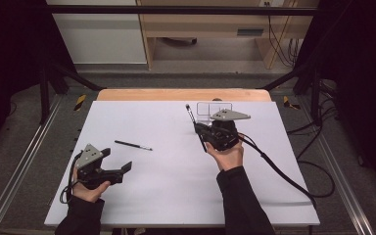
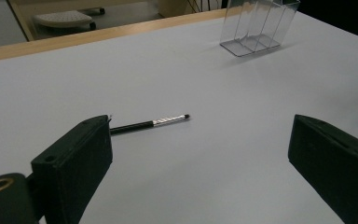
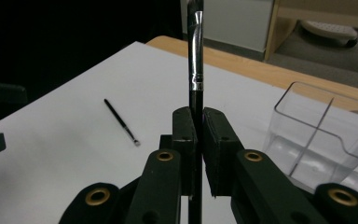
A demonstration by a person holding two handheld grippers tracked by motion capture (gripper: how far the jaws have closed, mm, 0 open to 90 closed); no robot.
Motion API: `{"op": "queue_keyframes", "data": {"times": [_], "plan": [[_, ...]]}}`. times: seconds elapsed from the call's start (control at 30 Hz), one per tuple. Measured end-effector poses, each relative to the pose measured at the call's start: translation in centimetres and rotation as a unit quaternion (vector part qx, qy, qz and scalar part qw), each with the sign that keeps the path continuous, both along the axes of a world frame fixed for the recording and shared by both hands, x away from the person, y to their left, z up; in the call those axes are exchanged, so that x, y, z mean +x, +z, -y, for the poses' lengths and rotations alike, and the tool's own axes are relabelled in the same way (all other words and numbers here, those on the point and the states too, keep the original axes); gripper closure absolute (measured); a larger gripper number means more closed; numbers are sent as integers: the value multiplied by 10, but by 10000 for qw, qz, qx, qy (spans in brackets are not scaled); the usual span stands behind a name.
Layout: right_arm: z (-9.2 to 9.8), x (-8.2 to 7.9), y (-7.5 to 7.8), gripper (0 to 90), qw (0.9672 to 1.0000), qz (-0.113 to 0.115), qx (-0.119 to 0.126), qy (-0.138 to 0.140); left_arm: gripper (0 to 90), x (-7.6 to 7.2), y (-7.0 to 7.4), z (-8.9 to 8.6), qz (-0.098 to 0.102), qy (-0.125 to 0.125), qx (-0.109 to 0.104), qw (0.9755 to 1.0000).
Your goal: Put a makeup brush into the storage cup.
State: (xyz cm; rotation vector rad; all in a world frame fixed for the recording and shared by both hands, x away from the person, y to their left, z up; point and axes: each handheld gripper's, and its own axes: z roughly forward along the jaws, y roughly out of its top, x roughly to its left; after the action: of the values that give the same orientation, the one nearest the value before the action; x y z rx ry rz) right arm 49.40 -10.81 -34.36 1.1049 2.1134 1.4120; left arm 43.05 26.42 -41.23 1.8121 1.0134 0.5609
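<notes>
My right gripper (image 1: 199,130) is shut on a thin black brush (image 1: 192,117) with a silver ferrule, held above the back middle of the white table. In the right gripper view the held brush (image 3: 196,60) stands up between the pressed pads, and its tip runs out of the top of the frame. A second black brush (image 1: 133,145) lies flat on the table left of centre, also the brush (image 2: 154,122) ahead of my left gripper (image 2: 200,126). The left gripper (image 1: 117,160) rests near the front left, jaws wide open with nothing between them.
A clear divided plastic organizer (image 1: 214,109) stands at the table's back edge, just behind my right gripper and close on its right in the organizer (image 3: 321,135). The white table top (image 1: 176,186) ends in a wooden strip at the back. A cable trails off to the right.
</notes>
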Motion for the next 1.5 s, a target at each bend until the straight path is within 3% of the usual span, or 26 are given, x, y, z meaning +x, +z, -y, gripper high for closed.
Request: {"op": "queue_keyframes", "data": {"times": [0.43,0.87,1.13,1.5], "plan": [[14,3,13,843,9969,472,366,-507,55,0,0,-1,6,2,-5,10000],[26,10,16,843,9889,836,569,-1092,54,0,0,-1,9,19,-17,10000],[33,18,11,843,9854,862,669,-1306,54,0,0,-2,5,23,-27,10000],[37,29,10,843,9801,1069,730,-1508,54,1,-1,-2,-14,22,-12,10000]]}}
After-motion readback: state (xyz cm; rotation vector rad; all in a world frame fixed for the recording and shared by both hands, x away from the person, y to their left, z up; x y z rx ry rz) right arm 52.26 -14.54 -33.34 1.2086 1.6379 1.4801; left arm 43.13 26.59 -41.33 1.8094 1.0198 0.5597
